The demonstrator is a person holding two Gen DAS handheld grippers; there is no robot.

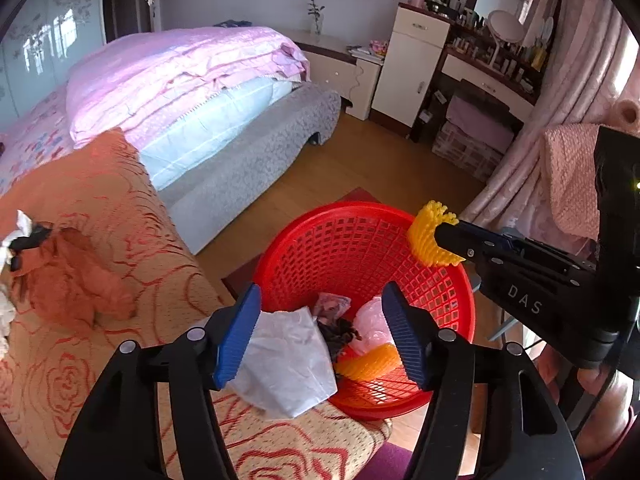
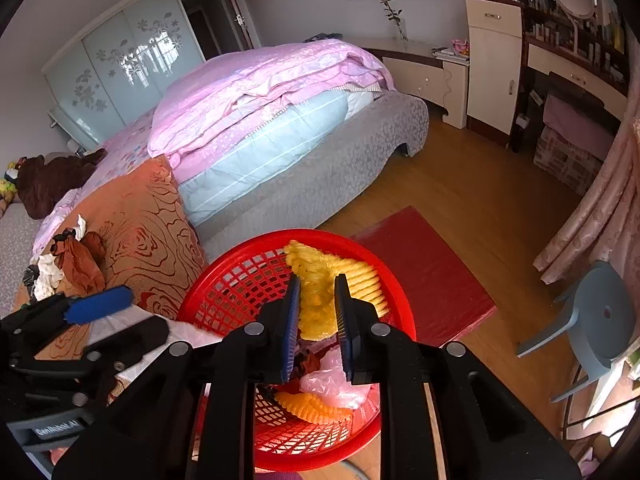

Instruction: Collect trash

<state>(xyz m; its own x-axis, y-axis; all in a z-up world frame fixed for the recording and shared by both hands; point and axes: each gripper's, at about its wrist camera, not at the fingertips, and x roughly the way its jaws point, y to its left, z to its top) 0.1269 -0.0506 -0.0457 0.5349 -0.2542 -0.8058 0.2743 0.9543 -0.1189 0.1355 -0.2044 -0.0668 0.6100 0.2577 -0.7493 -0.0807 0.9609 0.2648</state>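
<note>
A red mesh basket (image 1: 360, 240) stands beside an orange rose-patterned cushion (image 1: 120, 216). My left gripper (image 1: 322, 292) hangs open over the basket's near rim. A white paper sheet (image 1: 288, 364) lies between its blue pads, draped over the rim and the cushion edge. My right gripper (image 2: 318, 278) is shut on a yellow foam net (image 2: 316, 300) and holds it above the basket (image 2: 240, 280); in the left wrist view the net (image 1: 430, 240) hangs at the far rim. Inside lie a pink plastic bag (image 1: 372, 320), an orange foam net (image 1: 368, 364) and a printed wrapper (image 1: 332, 306).
Crumpled brown and white trash (image 1: 76, 280) sits further left on the cushion. A bed with pink quilts (image 2: 260, 92) lies behind. A red mat (image 2: 420, 272) covers the wood floor beyond the basket, a blue stool (image 2: 600, 320) stands right, and curtains (image 2: 592, 200) hang beside it.
</note>
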